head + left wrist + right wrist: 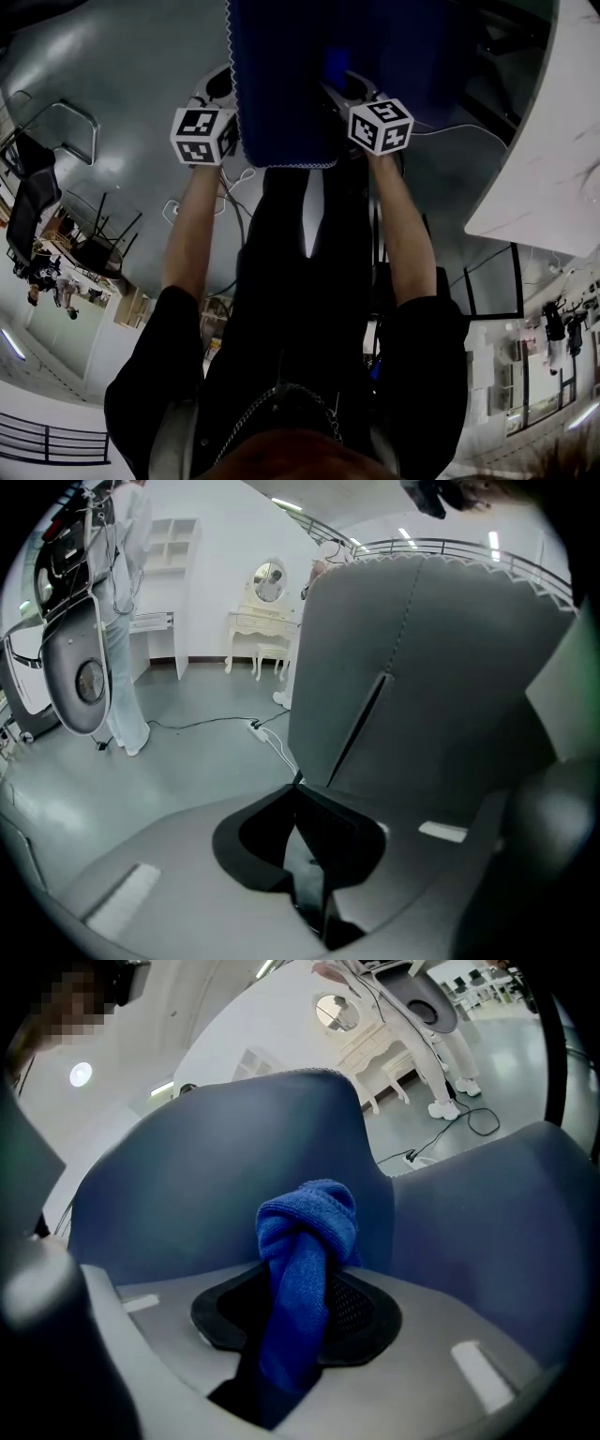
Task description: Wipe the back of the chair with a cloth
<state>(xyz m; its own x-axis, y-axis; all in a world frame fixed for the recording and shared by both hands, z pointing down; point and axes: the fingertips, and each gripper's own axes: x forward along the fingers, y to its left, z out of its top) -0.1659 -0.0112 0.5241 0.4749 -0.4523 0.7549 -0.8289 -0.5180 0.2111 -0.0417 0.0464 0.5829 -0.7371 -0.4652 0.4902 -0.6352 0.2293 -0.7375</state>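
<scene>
1. The left gripper (305, 850) is pinching the lower corner of the blue cloth (281, 84). Its jaws are pressing together on the fabric, and the sheet is rising from them toward 1 o'clock in the left gripper view.
2. The right gripper (300, 1335) is clamping a bunched fold of the same cloth. The wad is standing up between its closed jaws at 12 o'clock in the right gripper view.
3. In the head view, the cloth is hanging spread between the two grippers at 12 o'clock, with its zigzag-cut edge running down the left side.
4. The person's forearms are reaching forward, one behind each marker cube.
5. Black chairs (33, 202) are standing on the grey floor (122, 56) at 9 o'clock in the head view, well apart from the cloth.
6. A white table (553, 141) is filling the 2 o'clock corner.
7. In the left gripper view, a white dressing table with a round mirror (262, 621) is standing at 11 o'clock, and a cable (202, 726) is lying on the floor near it.
</scene>
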